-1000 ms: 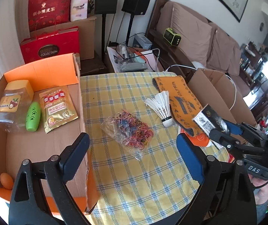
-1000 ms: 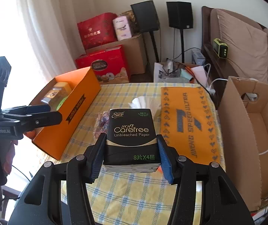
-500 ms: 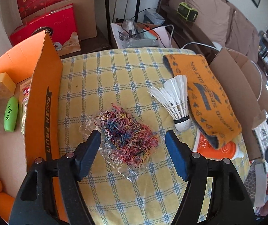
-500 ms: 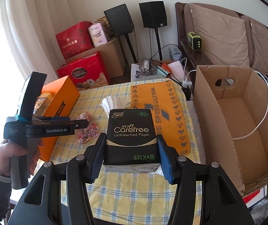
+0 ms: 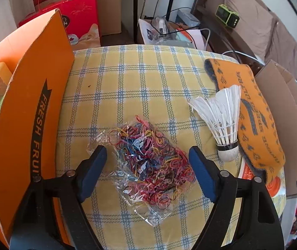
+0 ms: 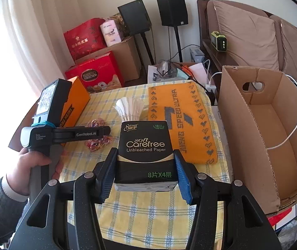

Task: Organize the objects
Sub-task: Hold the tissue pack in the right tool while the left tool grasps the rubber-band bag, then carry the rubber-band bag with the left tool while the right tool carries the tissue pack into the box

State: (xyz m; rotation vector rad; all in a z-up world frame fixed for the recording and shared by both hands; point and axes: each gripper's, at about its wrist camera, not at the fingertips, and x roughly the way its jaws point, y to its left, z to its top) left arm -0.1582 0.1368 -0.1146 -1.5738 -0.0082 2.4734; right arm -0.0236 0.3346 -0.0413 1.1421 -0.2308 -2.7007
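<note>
1. Orange fruit box (image 5: 34,108) sits at the table's left edge; it already holds a few items, mostly hidden behind the near wall, can't tell which.
2. Left gripper (image 5: 147,158) has dropped toward the bag of rubber bands (image 5: 148,162) over the last second. Jaws have just been opening again and stand wide, straddling the bag, pads not pressing it. Reads as lining up a pick, likely bound for the orange box.
3. Shuttlecock (image 5: 221,120) lies just right of the bag, touching the orange towel (image 5: 252,112).
4. Right gripper (image 6: 146,175) stays clamped at mid width on the tissue pack (image 6: 146,152), carried above the table.
5. Brown carton (image 6: 273,137) on the far right is open, probably the pack's destination.
</note>
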